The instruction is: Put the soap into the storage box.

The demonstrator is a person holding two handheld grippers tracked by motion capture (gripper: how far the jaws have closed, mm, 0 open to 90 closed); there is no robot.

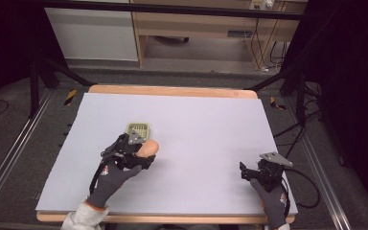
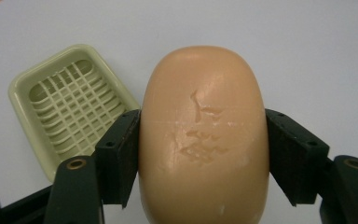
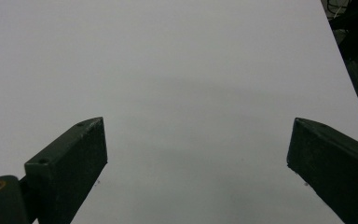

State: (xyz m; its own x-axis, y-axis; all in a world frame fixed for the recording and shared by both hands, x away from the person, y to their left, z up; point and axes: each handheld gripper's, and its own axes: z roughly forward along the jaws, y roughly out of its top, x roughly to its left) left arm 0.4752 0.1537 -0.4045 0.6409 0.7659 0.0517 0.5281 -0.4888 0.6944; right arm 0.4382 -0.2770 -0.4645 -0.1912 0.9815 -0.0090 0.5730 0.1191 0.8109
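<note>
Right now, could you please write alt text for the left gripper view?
A peach soap bar is clamped between the left gripper's two black fingers above a white table. A pale green slotted soap dish lies empty just beyond, to the left.

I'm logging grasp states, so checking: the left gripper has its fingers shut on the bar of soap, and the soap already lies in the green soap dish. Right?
Not quite. The left gripper does have its fingers shut on the bar of soap, but the soap is not in the green soap dish. The left gripper view shows the dish empty, off to one side of the soap.
</note>
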